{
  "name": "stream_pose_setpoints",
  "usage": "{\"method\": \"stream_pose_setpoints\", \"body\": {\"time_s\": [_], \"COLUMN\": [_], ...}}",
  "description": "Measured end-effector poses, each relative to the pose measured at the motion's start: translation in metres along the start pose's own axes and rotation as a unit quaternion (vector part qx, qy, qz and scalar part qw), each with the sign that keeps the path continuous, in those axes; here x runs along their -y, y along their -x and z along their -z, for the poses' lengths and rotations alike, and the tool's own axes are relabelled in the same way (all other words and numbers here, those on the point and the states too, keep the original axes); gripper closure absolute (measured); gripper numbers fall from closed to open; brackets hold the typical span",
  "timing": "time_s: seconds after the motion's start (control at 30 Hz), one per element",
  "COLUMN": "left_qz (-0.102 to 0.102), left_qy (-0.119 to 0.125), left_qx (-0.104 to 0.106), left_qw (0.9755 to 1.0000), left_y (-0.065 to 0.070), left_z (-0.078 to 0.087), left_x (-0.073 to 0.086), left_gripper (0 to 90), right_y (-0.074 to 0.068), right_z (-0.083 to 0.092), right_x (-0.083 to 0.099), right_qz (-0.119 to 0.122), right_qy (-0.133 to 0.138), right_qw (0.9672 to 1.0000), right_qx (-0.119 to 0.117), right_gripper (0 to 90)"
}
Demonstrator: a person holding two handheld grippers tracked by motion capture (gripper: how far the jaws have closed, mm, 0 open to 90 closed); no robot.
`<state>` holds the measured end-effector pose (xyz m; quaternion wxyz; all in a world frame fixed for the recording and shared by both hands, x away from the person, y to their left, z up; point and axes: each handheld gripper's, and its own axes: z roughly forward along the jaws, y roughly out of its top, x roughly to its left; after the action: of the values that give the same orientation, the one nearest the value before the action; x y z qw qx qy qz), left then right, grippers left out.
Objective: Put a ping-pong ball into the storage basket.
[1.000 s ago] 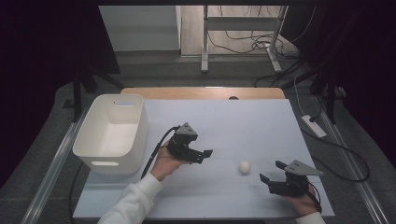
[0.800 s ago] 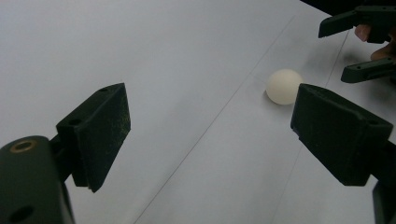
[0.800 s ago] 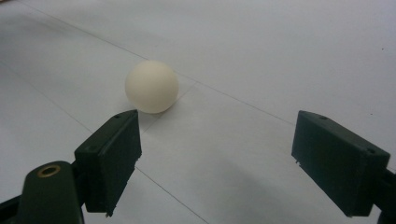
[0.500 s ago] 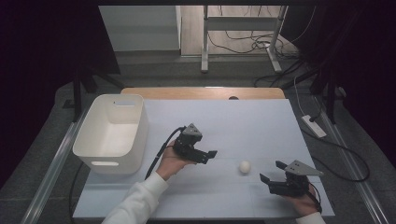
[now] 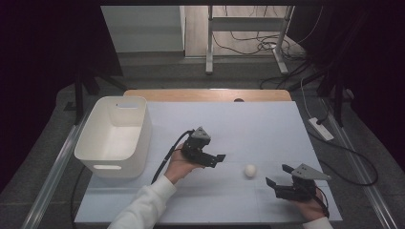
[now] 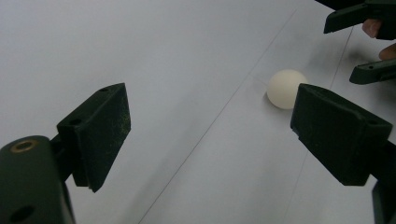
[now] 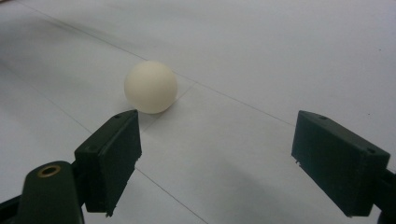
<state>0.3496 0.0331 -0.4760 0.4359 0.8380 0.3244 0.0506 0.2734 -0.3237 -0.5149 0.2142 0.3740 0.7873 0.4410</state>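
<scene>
white ball (image 5: 250,170) on table (image 5: 248,129), round, no long axis, between both parted grippers

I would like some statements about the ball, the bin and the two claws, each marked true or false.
1. The white ball lies on the table between the two claws. True.
2. The left claw is shut on the ball. False: its jaws are open and the ball lies beyond them, untouched.
3. The white bin holds the ball. False: the ball lies on the table, well to the right of the bin.
4. The right claw is open, with nothing between its jaws. True.
5. The bin stands at the left side of the table. True.
</scene>
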Motion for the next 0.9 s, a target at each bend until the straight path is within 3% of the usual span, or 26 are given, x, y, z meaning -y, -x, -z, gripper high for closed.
{"method": "stream_pose_setpoints", "body": {"time_s": [0.9], "left_qz": [-0.012], "left_qy": [-0.014], "left_qx": [0.024], "left_qw": [0.9996], "left_y": [0.012], "left_z": [-0.033], "left_x": [-0.009], "left_gripper": [13.0], "right_y": [0.001], "right_z": [0.000], "right_x": [0.001], "right_qz": [-0.001], "right_qy": [-0.001], "right_qw": [1.0000], "right_qx": [0.002], "right_gripper": [15.7]}}
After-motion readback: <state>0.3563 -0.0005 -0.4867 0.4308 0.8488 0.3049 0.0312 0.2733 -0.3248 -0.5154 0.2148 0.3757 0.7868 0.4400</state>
